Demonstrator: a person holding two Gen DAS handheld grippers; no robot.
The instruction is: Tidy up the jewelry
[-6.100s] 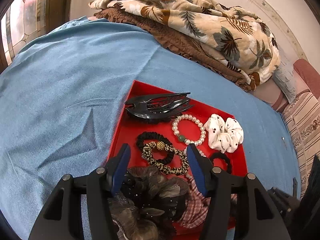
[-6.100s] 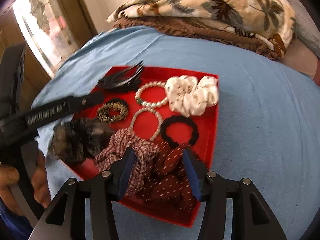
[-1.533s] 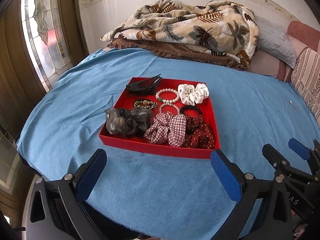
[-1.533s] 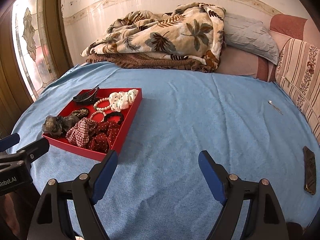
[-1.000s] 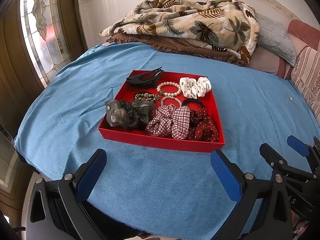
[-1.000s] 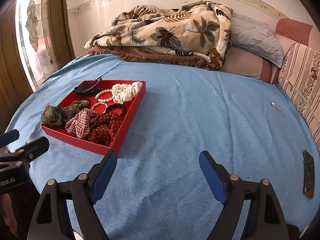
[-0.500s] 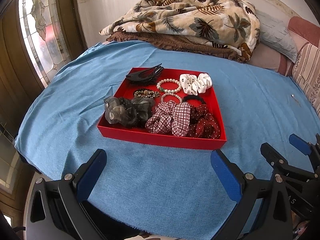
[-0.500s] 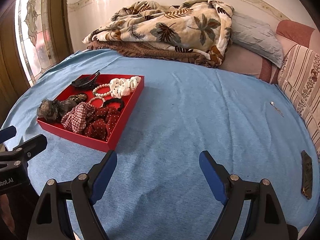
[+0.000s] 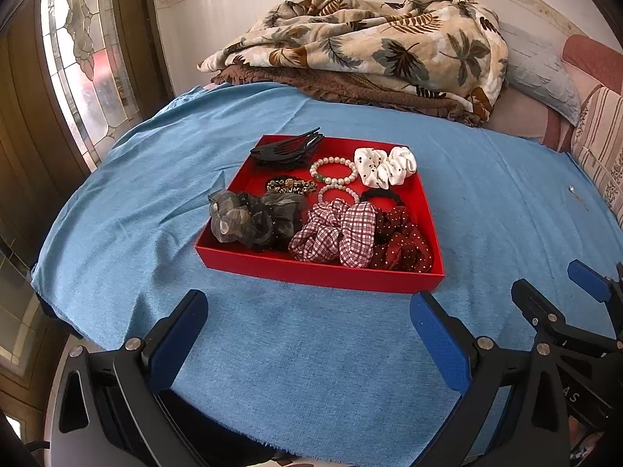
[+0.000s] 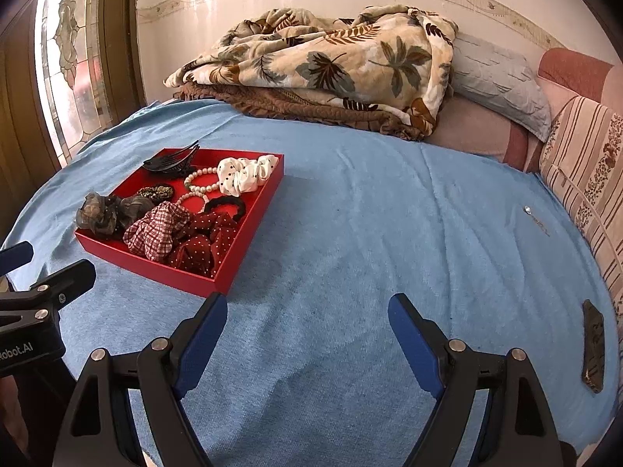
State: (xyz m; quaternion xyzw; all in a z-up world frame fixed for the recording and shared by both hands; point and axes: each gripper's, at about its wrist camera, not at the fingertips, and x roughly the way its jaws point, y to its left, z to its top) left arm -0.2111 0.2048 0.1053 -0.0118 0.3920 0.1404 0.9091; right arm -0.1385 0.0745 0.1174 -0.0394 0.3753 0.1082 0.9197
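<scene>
The red tray (image 9: 319, 274) of scrunchies and bead bracelets is sitting on the blue bedspread (image 9: 117, 233), its near edge running crosswise straight ahead of the left gripper (image 9: 309, 321), which is gaping wide and empty; the right gripper (image 10: 307, 321), equally wide, is hanging farther off, with the tray lying forward-left.

Home bedroom: bed (image 10: 350, 233), blanket (image 10: 331, 58), pillow (image 10: 502, 85).

Legible markings: two partial inscriptions, both on gripper bodies.
Right wrist view, lower left: "Robot.AI" on the left gripper (image 10: 15, 260). Left wrist view, lower right: "AS" on the right gripper (image 9: 560, 292), remainder cut off.
</scene>
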